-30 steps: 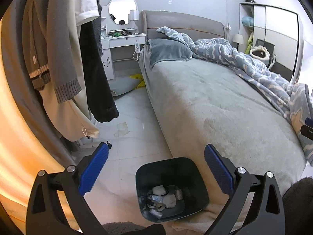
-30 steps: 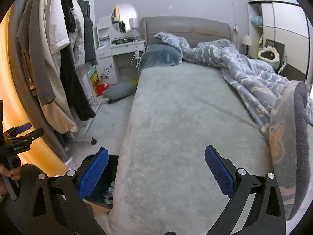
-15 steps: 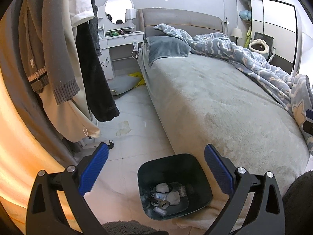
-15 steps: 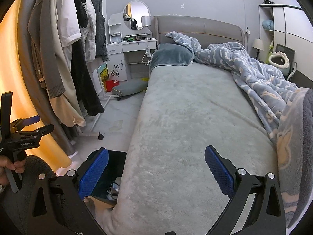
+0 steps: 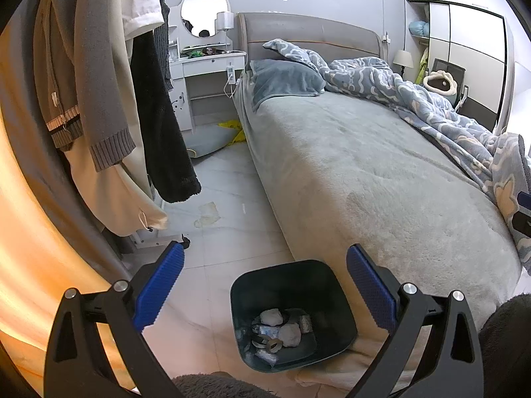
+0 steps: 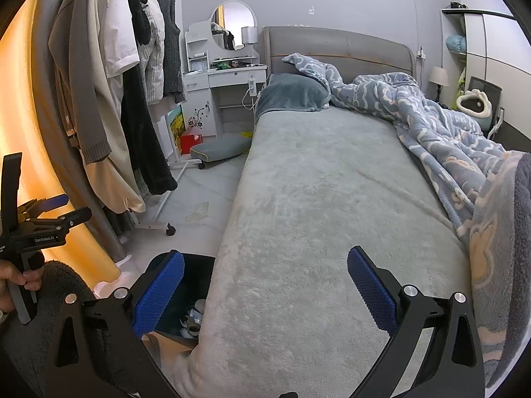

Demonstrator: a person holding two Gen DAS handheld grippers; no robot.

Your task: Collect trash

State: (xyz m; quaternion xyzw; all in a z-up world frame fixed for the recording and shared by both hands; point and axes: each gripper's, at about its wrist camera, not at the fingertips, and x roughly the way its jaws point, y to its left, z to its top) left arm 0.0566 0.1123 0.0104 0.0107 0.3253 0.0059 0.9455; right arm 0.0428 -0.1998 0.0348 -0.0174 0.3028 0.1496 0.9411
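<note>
A dark trash bin [image 5: 335, 295] stands on the tiled floor at the foot corner of the bed, holding crumpled white paper wads [image 5: 289, 335] and other scraps. My left gripper [image 5: 265, 285] hangs open above the bin with nothing between its blue pads. A flattened pale scrap [image 5: 207, 214] lies on the floor by the clothes rack. Over the grey bedspread, my right gripper [image 6: 265, 287] is open and empty; the bin [image 6: 199, 277] shows partly behind its left finger. The left gripper's handle [image 6: 31, 229] and the person's hand appear at the far left of the right wrist view.
A grey bed [image 5: 371, 165] with a blue patterned duvet [image 5: 415, 99] fills the right side. Hanging clothes on a wheeled rack [image 5: 109, 99] crowd the left. A white dressing table [image 5: 209, 66], a grey floor cushion [image 5: 209, 139] and yellow item lie beyond.
Both views have shifted a little: the bin sits slightly further right in the left wrist view, and the right wrist view has swung to show more of the floor and rack. Both grippers stay open.
</note>
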